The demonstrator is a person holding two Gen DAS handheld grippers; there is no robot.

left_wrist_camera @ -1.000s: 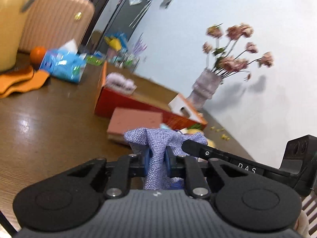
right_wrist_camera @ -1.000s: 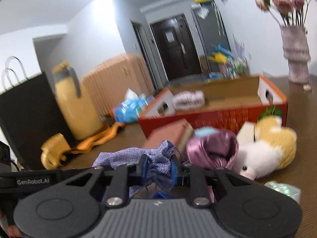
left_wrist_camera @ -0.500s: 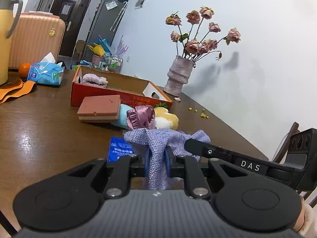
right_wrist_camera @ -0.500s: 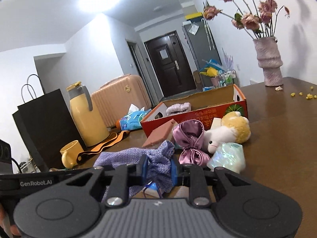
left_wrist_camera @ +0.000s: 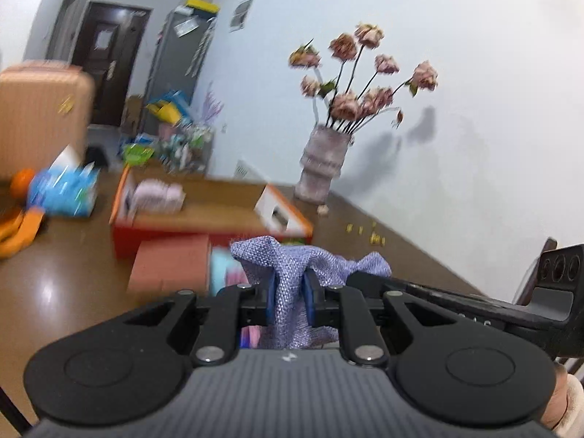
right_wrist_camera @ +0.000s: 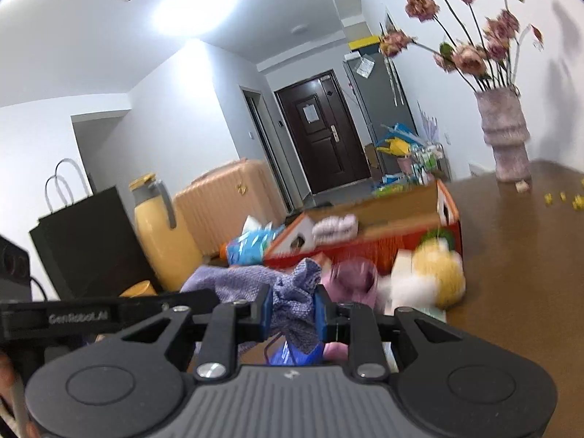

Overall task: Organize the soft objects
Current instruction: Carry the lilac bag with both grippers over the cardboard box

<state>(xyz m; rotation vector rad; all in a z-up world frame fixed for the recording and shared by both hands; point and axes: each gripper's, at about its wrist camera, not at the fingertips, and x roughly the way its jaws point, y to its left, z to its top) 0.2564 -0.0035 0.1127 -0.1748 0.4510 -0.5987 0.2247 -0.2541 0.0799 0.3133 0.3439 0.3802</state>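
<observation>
Both hand-held grippers pinch the same lilac woven cloth [left_wrist_camera: 288, 284]: the left hand-held gripper [left_wrist_camera: 288, 304] has its blue pads pressed on one bunched fold, and the right hand-held gripper [right_wrist_camera: 294, 310] clamps another fold of the cloth, which hangs between the 2 above the near part of the bench [left_wrist_camera: 69, 277].

The step in hand looks like carrying the cloth toward the open red cardboard box [left_wrist_camera: 204, 219] in the middle of the bench, where a pale fluffy item [left_wrist_camera: 157, 195] already lies. To do it well, keep both pinches firm and the 2 grippers apart enough that the fabric stays spread, lift high enough to clear the box's near wall, and let go only once the cloth is over the box floor. A sagging middle could drag the loose things below.

The right wrist view shows what the left hides: a yellow and white plush toy [right_wrist_camera: 434, 277] and a shiny pink fabric piece [right_wrist_camera: 352, 273] lying before the box. The left wrist view alone shows a reddish flat block [left_wrist_camera: 171, 266] just beside the box front.
</observation>
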